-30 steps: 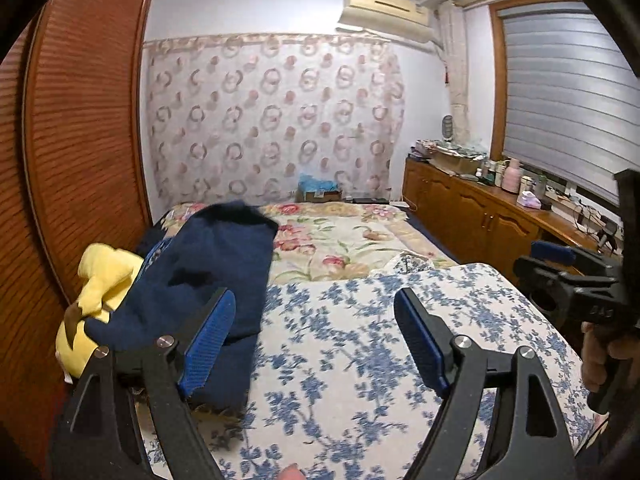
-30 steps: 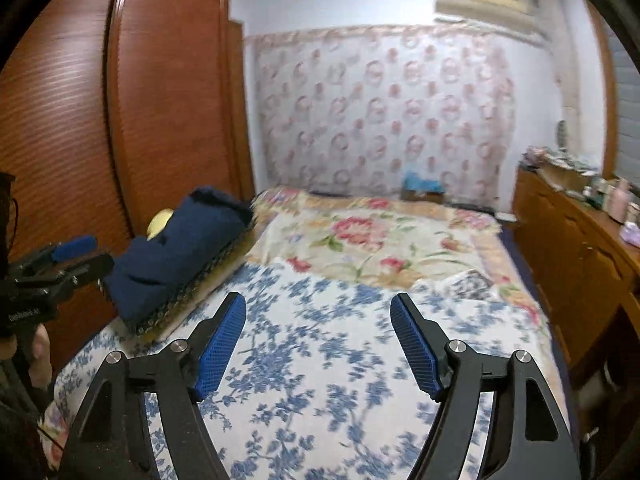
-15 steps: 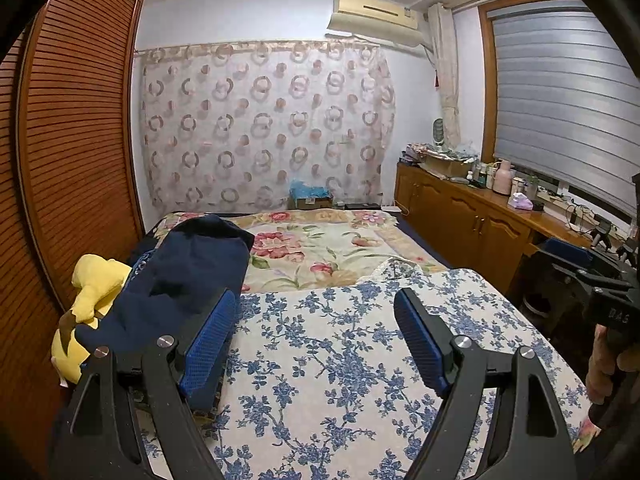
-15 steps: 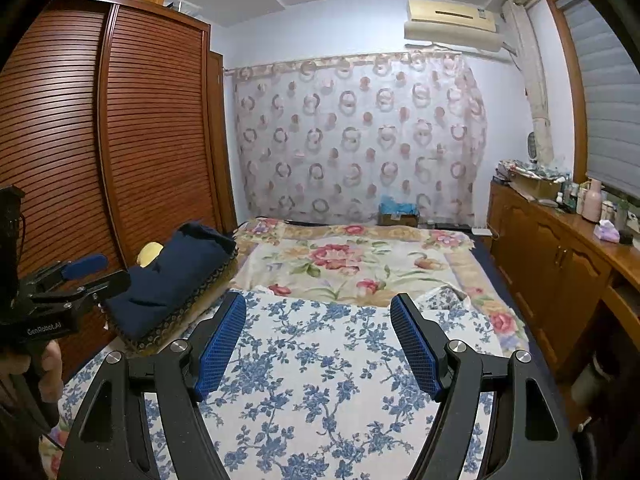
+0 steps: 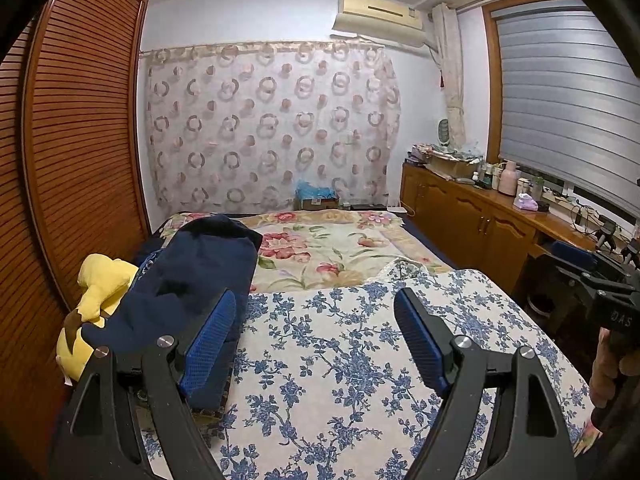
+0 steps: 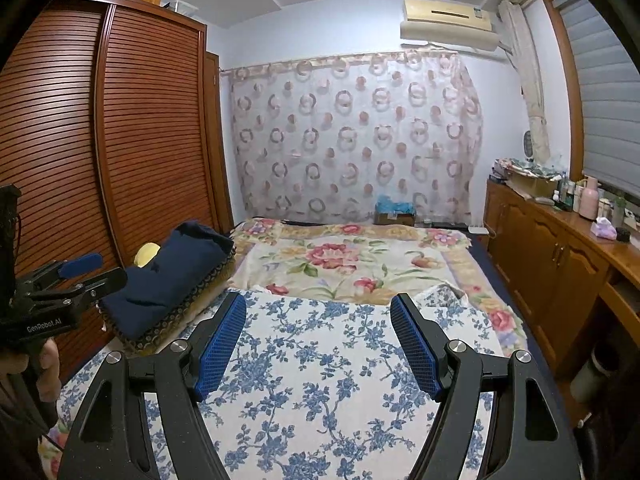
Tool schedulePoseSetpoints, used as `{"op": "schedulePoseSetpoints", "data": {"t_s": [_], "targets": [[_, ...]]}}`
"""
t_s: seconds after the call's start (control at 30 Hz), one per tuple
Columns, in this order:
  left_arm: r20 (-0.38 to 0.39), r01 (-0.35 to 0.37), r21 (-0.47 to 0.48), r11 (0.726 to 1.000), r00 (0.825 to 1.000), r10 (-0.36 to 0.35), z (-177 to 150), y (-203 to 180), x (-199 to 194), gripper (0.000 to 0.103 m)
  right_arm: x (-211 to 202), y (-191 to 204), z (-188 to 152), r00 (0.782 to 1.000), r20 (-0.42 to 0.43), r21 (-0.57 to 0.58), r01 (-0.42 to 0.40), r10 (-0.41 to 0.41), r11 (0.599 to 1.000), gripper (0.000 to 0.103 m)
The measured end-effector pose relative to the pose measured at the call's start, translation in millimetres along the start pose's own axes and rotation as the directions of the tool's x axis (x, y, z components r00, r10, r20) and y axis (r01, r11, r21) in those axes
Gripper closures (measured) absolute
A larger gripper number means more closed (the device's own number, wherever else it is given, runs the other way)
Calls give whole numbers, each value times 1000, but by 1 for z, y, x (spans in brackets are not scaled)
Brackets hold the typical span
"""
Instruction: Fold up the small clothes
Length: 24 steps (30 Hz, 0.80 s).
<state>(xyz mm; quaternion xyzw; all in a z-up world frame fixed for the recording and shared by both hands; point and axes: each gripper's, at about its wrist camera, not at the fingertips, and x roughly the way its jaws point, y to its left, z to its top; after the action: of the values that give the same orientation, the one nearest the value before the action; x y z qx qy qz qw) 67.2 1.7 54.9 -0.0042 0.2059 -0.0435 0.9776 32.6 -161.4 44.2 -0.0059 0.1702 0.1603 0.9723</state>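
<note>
Presently both the left gripper (image 5: 314,340) and the right gripper (image 6: 318,340) hover spread and empty above the bed (image 6: 320,380), while a navy garment (image 6: 168,276) lies folded at its left edge, fitting either finished or pending work.

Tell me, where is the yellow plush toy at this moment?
In the left wrist view the yellow plush toy lies at the left edge of the bed, between the wooden wardrobe and the dark blue folded clothes.
</note>
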Motion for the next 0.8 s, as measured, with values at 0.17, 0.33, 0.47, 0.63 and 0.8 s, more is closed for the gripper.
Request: {"op": "schedulePoseSetpoints", "data": {"t_s": [0.17, 0.33, 0.47, 0.63, 0.8], "targets": [[0, 0, -1, 1000, 1000, 0, 0, 1, 0, 21, -3, -6, 0, 1000, 0, -2, 1, -1, 1000, 27], [1, 1, -1, 1000, 1000, -1, 0, 2, 0, 21, -6, -13, 0, 1000, 1, -6, -1, 1, 1000, 27], [1, -1, 1, 1000, 1000, 1, 0, 2, 1, 21, -8, -16, 1, 1000, 2, -7, -1, 1, 1000, 27], [2, -1, -1, 1000, 1000, 1, -1, 2, 0, 21, -12, -20, 2, 1000, 0, -6, -2, 2, 1000, 27], [3, -2, -1, 1000, 1000, 2, 0, 3, 1, 21, -12, -21, 2, 1000, 0, -6, -4, 4, 1000, 27]]}}
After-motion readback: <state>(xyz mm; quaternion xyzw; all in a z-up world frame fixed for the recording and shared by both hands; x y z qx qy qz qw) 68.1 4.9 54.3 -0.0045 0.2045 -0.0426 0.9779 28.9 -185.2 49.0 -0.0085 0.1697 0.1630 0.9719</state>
